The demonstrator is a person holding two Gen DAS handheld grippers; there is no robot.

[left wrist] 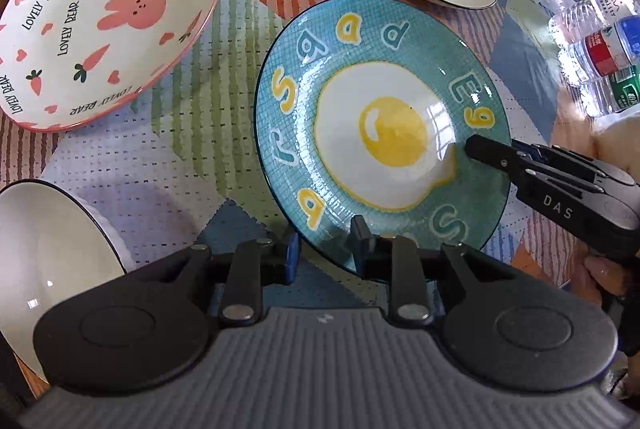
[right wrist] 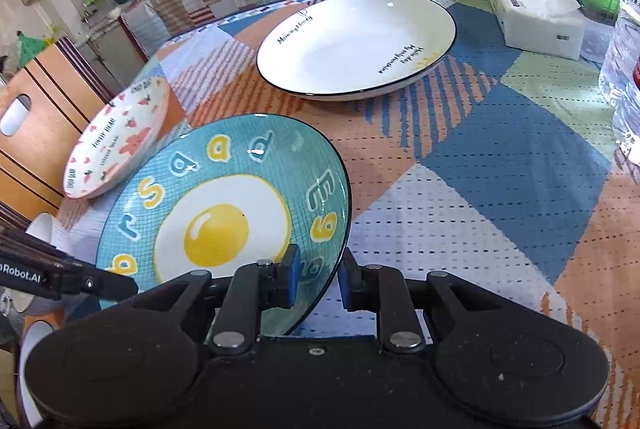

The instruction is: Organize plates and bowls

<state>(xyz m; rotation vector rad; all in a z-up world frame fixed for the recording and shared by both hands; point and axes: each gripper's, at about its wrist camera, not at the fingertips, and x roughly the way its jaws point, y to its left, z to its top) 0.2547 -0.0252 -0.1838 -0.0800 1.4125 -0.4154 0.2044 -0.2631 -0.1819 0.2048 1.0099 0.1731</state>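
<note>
With both the left claw [left wrist: 326, 249] and right claw [right wrist: 316, 277] part-open, straddling the egg plate's [left wrist: 384, 133] rim at lower centre, we close evenly before lifting.

Teal grid-patterned plate [left wrist: 384, 133]: fried-egg motif, white and yellow letters. Rabbit plate [left wrist: 100, 17]: white, pink rim, rabbit, hearts, carrots, black lettering. White plate [right wrist: 356, 43]: black rim. Tablecloth [right wrist: 480, 169]: orange, blue, green, white patches, stripes, dots

Four plates [left wrist: 382, 133], one tissue pack [right wrist: 536, 13], three bottles [left wrist: 600, 49].
</note>
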